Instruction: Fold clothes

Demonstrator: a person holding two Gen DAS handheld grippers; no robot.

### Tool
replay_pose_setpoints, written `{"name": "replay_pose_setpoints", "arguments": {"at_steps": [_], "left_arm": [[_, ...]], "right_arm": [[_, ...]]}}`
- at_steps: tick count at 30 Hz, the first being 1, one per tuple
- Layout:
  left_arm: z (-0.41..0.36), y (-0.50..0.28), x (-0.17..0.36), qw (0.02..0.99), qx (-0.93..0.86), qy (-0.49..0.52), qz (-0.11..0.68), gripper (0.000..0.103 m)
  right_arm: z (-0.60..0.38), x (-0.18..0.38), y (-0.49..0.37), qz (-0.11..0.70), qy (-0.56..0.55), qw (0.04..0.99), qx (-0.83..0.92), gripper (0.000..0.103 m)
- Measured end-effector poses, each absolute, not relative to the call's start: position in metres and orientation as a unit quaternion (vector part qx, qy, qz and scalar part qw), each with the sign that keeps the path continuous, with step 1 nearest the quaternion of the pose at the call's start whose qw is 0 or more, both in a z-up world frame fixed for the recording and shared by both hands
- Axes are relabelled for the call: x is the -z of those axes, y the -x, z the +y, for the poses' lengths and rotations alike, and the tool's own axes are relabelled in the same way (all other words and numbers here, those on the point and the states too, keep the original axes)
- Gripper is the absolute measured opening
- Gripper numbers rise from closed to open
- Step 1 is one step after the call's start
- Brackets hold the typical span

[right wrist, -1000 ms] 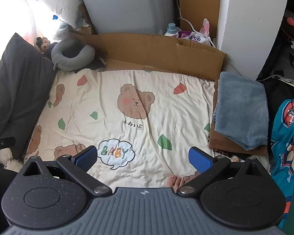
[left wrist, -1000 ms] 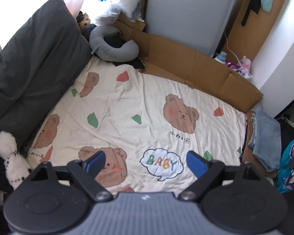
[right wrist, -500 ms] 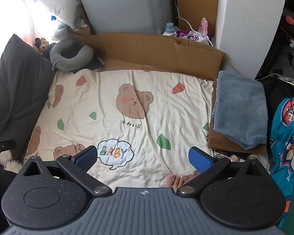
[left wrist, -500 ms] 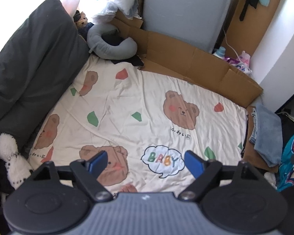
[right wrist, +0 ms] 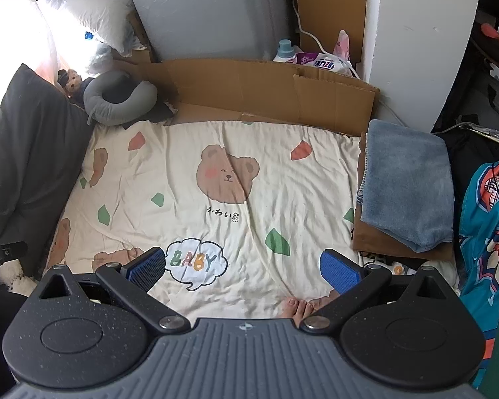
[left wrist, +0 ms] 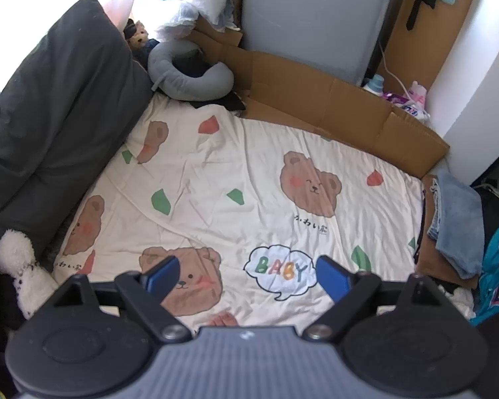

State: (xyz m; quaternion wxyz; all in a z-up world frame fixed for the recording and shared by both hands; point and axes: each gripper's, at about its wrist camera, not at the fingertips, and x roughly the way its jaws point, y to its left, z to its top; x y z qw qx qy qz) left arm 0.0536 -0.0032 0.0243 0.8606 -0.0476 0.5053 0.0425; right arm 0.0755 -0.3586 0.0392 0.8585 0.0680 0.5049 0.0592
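the left gripper (left wrist: 246, 274) is hanging over the near edge of the bear-print blanket (left wrist: 249, 179), its jaws standing wide with nothing between them. the right gripper (right wrist: 243, 266) is hovering over that same near edge, equally wide and empty. the folded blue towel (right wrist: 406, 179) is lying just beside the blanket's right edge on a brown folded cloth (right wrist: 382, 242). the person's toes (right wrist: 297, 306) are resting on the blanket's near edge.

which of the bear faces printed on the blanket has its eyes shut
The bear face mid-blanket, just above the black lettering: closed curved eyes and pink cheeks. The bear by the left gripper has open dot eyes.
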Motion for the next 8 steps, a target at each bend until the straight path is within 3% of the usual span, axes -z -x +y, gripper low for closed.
{"name": "replay_pose_setpoints", "arguments": {"at_steps": [8], "left_arm": [[-0.0103, -0.0547, -0.0239, 0.862, -0.031, 0.046, 0.504, 0.091]], "right_arm": [[-0.3659, -0.0390, -0.0762, 0.503, -0.072, 0.859, -0.053, 0.102]]}}
